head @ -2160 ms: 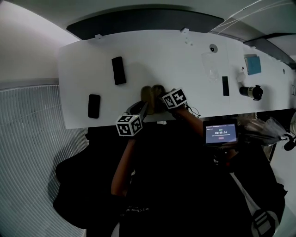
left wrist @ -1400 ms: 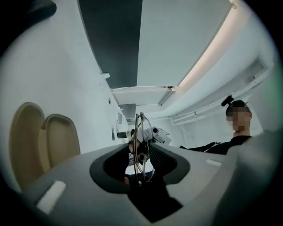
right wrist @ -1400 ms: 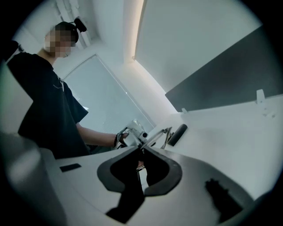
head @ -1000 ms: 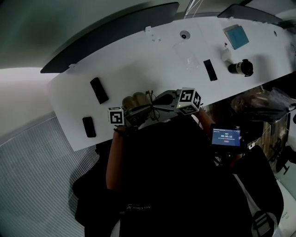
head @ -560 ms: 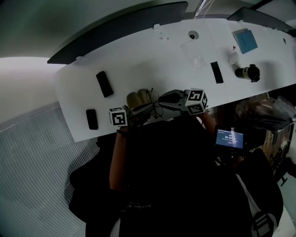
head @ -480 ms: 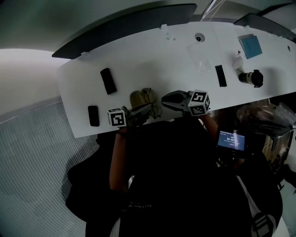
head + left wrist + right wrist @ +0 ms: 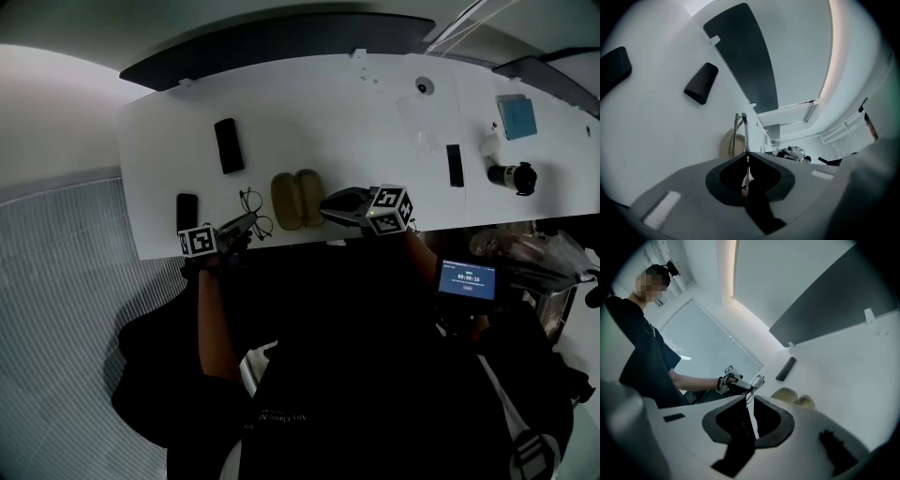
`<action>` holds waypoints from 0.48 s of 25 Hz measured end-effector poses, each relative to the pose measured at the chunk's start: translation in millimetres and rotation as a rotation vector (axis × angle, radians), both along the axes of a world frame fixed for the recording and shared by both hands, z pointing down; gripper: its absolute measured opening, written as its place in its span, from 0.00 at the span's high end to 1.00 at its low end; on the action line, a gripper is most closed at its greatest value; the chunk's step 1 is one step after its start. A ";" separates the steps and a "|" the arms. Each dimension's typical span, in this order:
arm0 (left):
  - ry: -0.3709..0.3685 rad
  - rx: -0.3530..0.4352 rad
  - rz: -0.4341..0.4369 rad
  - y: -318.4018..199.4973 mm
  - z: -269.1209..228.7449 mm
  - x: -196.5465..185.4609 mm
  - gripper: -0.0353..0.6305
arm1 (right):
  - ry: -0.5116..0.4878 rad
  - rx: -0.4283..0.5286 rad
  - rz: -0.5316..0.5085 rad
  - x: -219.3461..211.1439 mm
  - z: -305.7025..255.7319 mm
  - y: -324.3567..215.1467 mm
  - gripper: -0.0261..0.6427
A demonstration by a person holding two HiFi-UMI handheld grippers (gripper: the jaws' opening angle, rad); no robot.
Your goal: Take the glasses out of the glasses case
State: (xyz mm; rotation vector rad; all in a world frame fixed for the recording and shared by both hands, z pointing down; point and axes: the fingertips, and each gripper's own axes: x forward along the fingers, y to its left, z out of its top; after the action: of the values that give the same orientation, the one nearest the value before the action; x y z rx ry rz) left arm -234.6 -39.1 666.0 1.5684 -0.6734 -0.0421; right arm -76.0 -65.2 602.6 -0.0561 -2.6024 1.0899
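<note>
The tan glasses case lies open on the white table, both halves facing up. The thin wire-framed glasses are outside it, to its left near the table's front edge. My left gripper is shut on them; in the left gripper view the metal frame sticks up from the closed jaws, with the case behind. My right gripper sits at the case's right side. In the right gripper view its jaws stand a narrow slit apart with nothing between them, the case just beyond.
Two black oblong objects lie on the table's left. On the right are a black bar, a dark cylinder, a blue pad and a clear cup. A small timer screen sits below the table edge.
My left gripper has swung left, away from the case, carrying the glasses with it. The right gripper has stayed beside the case. The head view has shifted.
</note>
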 end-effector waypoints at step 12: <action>-0.066 -0.167 0.027 13.6 59.5 -16.9 0.91 | 0.070 -0.053 -0.018 -15.6 13.9 23.5 0.88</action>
State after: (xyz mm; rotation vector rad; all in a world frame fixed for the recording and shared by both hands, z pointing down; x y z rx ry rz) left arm -251.5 -25.5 725.5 1.4231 -0.6895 0.0840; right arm -91.6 -41.7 616.6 -0.0517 -2.5065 1.1338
